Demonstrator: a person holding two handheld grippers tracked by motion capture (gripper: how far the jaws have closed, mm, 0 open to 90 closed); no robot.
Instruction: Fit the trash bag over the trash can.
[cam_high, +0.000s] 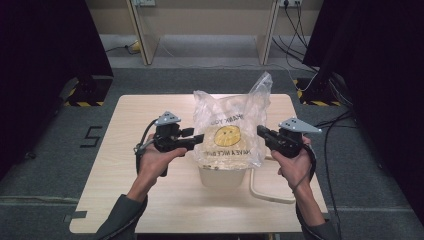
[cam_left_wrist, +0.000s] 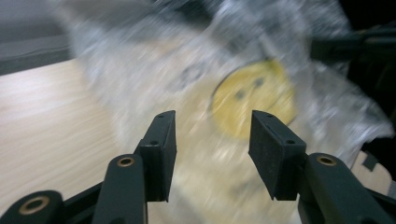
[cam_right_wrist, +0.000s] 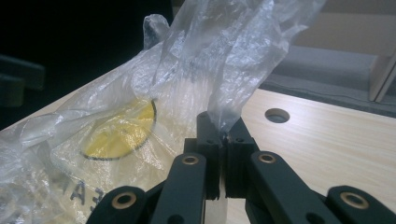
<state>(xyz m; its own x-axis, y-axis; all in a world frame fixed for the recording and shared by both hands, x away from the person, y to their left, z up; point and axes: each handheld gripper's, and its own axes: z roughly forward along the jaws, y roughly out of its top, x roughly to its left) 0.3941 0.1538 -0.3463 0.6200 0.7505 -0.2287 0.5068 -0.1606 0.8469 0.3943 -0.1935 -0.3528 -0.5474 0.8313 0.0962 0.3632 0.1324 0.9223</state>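
Plastic bag (cam_high: 230, 132) mid-table (cam_high: 125, 165), draped over white container (cam_high: 220, 176). Right gripper (cam_right_wrist: 223, 154) jaws clamped on bag's edge film. Left gripper (cam_left_wrist: 212, 154) jaws about half open, nothing between, bag just ahead. Advice: keep right pinch firm, pinch 1 film layer with left at opposite edge, then pull apart gently to avoid tearing.

— What carries your things here?

— You work on a light wooden table (cam_high: 150, 200) that stands on grey carpet floor (cam_high: 45, 165). Near its right edge you see one round hole (cam_right_wrist: 277, 115).

— What lies on it?

— A white container (cam_high: 220, 177) under the clear plastic bag (cam_high: 230, 132), and a pale curved handle (cam_high: 260, 192) just beside it.
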